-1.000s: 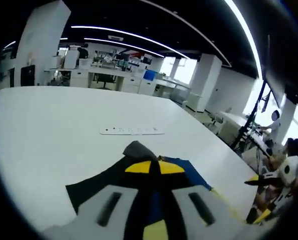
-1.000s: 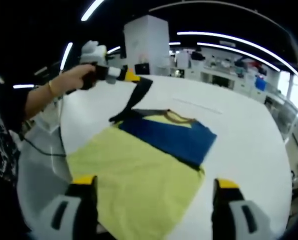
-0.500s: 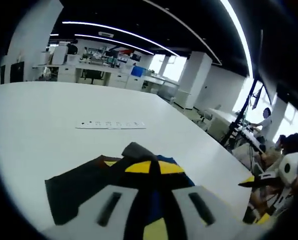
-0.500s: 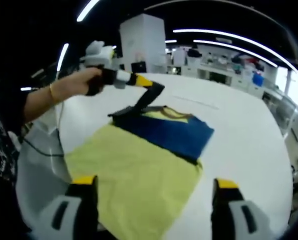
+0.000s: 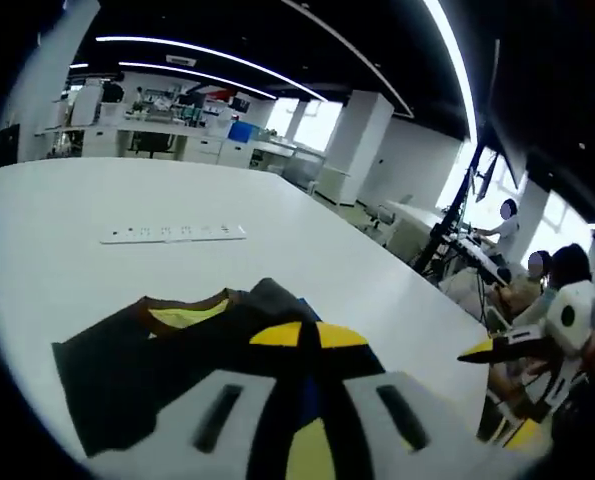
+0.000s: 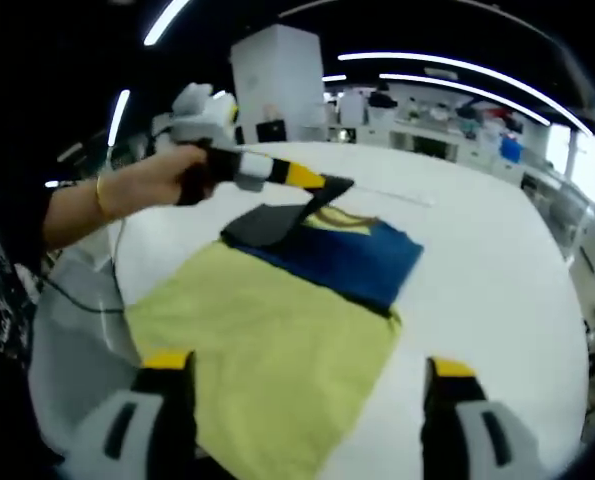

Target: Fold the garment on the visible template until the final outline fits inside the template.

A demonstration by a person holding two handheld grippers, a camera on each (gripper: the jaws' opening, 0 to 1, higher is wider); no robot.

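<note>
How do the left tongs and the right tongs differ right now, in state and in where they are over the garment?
The left tongs are shut on the dark sleeve, lifted over the blue collar end of the garment; the right tongs are open and hold nothing. The left tongs hang over the far end, the right tongs over the yellow near end. Both have yellow-tipped jaws and hover above the white table.

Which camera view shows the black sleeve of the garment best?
The left gripper view: the black sleeve lies large and close, spread on the white table, its end pinched in the left tongs. In the right gripper view the sleeve is small and farther off, lifted by the left tongs.
</note>
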